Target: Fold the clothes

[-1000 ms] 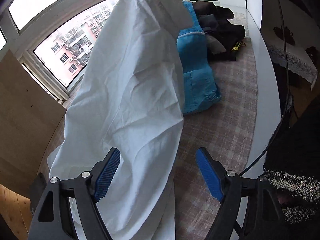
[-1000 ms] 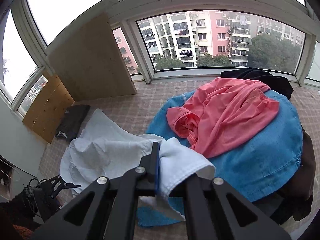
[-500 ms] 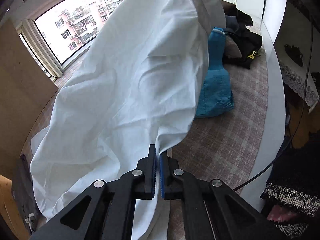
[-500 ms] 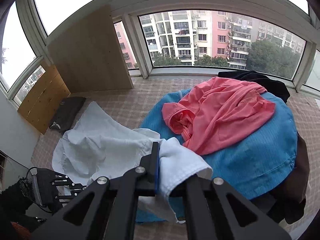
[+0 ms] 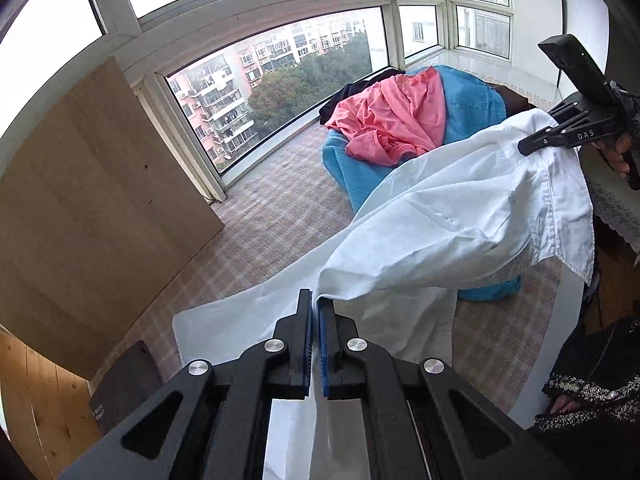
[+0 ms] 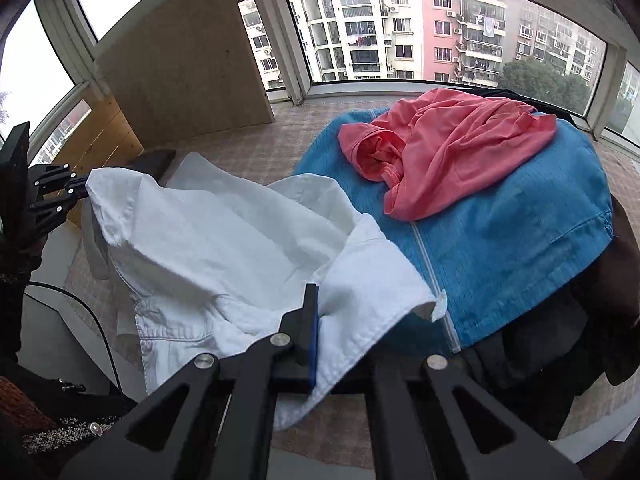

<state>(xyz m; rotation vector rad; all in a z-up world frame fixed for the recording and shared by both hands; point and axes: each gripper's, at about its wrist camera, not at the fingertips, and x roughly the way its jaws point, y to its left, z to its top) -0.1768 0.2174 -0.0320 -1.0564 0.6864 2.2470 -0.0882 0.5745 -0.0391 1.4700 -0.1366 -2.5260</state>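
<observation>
A white shirt (image 5: pixel 452 220) hangs stretched between both grippers above the checked cloth surface (image 5: pixel 272 216). My left gripper (image 5: pixel 315 304) is shut on one edge of it, low in the left wrist view. The right gripper (image 5: pixel 528 146) shows at the far right of that view, shut on the shirt's other end. In the right wrist view the white shirt (image 6: pixel 224 240) drapes over my right gripper (image 6: pixel 316 300), whose right finger is hidden under the fabric. The left gripper (image 6: pixel 80 188) holds the shirt's far corner at the left edge.
A pile of clothes lies behind: a pink top (image 6: pixel 452 148) on a blue jacket (image 6: pixel 520 240), with dark garments (image 6: pixel 560 360) beneath. A wooden board (image 5: pixel 80 208) leans at the left against the windows. A dark object (image 5: pixel 124 384) lies by the board. A person's sleeve (image 5: pixel 592 400) is at the lower right.
My left gripper has shut on the shirt's edge and swung round, drawing the shirt out sideways. The right gripper keeps its hold and has come lower and nearer the pile.
</observation>
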